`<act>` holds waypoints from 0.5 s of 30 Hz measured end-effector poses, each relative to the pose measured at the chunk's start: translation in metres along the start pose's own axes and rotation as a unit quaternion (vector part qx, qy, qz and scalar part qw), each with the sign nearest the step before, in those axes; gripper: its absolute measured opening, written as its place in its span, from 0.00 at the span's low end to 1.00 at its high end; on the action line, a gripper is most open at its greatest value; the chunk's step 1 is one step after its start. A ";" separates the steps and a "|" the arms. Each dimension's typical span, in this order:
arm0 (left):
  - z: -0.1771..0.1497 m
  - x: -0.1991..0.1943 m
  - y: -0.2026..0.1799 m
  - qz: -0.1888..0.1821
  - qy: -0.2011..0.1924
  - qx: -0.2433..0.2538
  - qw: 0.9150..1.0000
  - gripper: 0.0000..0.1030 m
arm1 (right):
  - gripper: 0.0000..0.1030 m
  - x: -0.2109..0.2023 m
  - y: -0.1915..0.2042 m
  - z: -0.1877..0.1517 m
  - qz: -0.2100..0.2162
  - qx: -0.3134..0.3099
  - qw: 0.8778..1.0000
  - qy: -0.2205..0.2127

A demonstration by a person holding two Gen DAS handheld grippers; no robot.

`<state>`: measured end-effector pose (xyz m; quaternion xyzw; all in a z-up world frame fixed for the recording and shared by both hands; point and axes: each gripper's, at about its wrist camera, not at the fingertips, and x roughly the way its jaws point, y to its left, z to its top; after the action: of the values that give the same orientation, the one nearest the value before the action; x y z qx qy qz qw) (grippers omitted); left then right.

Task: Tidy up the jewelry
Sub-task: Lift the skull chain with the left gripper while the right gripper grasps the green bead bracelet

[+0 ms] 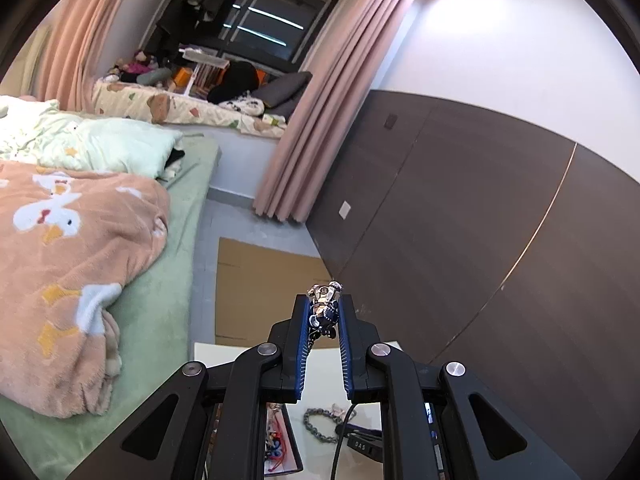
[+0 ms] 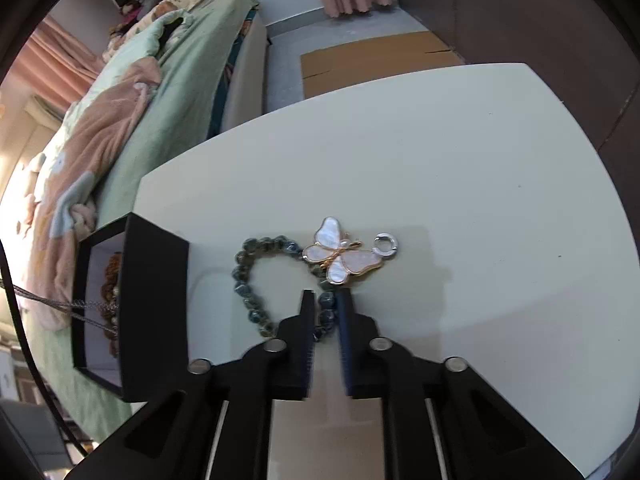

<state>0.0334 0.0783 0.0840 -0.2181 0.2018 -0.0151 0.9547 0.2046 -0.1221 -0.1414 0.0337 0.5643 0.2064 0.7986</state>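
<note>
Both grippers are busy. My right gripper (image 2: 326, 300) is pointing down at the white table (image 2: 460, 152) and its two fingers are pinched on the dark green bead bracelet (image 2: 252, 280). One bead sits right between the tips. No earlier look is given, so I only say how it is now.

My left gripper (image 1: 325, 312) is lifted up and squeezes a shiny silver and dark charm (image 1: 325, 306), with a thin chain (image 1: 311, 340) hanging under it.

Beads are hard and round, so I think they can roll and slip out. The string between them is floppy, so the rest of the loop will dangle when I lift. Pinching across one bead, like now, seems a good spot.

A pearly butterfly pendant (image 2: 342, 258) lies on the bracelet's far side, touching it. It looks thin and easy to break. A small silver ring (image 2: 386, 245) sits just beside it. The black jewelry box (image 2: 156, 300) stands open to the left, with some brown beads inside
</note>
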 end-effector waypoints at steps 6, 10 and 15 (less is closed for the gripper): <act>-0.005 0.012 0.001 -0.005 0.023 0.002 1.000 0.14 | 0.10 -0.009 -0.005 0.000 0.044 0.018 0.999 -0.008; -0.016 0.030 0.012 0.014 0.049 -0.016 0.999 0.14 | 0.10 -0.033 0.000 0.000 0.093 0.015 0.995 -0.046; -0.036 0.058 0.033 0.023 0.102 -0.055 0.993 0.14 | 0.10 -0.047 0.007 0.000 0.126 0.009 0.989 -0.074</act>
<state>0.0710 0.0861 0.0184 -0.2628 0.3037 -0.0039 0.9158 0.1896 -0.1333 -0.0975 0.1266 0.4969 0.2974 0.8054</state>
